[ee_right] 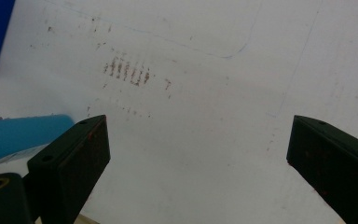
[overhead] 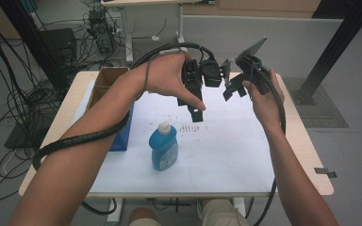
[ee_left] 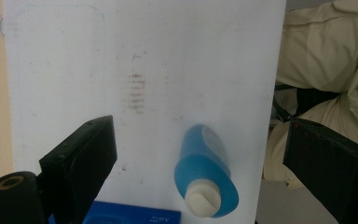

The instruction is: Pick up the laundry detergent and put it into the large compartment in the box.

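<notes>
Far left of the table (overhead: 306, 155), w/ its pale wood edge, sits an open brown cardboard box (overhead: 107, 80); just in front of it a blue box (overhead: 122, 134), glossy, flat-sided. Both rest at the left edge of a white sheet (overhead: 226, 150) covering most of the tabletop, smooth but smudged w/ short reddish-brown streaks (overhead: 188, 127) near the middle.

Near center, a blue bottle (overhead: 164, 146) stands upright on the sheet, close to the blue box, not touching: translucent blue plastic, rounded flattish body, pale label, white cap on top. In the left gripper view it shows from above, between the jaws but far below them.

Left hand (overhead: 167, 73) holds the left gripper (overhead: 196, 110) raised over the sheet, behind the bottle, jaws pointing down; spiral-wrapped cable loops round the forearm. Jaws spread wide, empty.

Right hand (overhead: 264, 101) holds the right gripper (overhead: 233, 87) at abt the same height, close beside the left one, tilted down-left. Jaws wide apart, gripping nothing.
</notes>
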The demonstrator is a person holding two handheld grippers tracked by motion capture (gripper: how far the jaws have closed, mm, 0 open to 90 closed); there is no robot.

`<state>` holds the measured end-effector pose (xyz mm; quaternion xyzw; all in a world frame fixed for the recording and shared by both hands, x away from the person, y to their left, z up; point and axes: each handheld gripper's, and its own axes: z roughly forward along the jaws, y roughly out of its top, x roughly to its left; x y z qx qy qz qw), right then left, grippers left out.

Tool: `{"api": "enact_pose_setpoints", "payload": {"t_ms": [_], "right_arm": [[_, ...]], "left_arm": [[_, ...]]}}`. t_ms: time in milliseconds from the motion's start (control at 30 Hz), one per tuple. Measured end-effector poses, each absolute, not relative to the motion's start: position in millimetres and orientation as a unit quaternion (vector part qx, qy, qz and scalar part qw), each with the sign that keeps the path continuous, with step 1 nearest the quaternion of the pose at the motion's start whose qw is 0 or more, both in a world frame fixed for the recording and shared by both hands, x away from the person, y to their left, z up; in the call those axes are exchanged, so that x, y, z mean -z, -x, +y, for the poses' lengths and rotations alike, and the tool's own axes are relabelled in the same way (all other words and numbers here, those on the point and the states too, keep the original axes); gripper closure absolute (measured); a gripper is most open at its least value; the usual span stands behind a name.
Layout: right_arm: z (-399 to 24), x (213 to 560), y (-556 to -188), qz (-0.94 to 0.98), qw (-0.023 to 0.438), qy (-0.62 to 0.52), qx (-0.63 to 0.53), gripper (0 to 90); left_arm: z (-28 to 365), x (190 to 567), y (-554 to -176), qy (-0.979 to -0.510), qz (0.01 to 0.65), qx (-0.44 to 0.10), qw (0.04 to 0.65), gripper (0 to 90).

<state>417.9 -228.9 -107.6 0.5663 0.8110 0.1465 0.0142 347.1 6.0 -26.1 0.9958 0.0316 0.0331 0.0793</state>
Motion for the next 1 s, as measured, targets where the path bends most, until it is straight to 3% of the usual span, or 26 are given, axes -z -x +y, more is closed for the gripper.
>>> {"api": "enact_pose_setpoints", "payload": {"t_ms": [1000], "right_arm": [[-228.5,107.8,-417.0,0.811,0.015,-0.567,-0.143,5.6]], "left_arm": [[19.2,20.5,-349.2,-0.994,0.07,-0.043,0.067,9.6]]}}
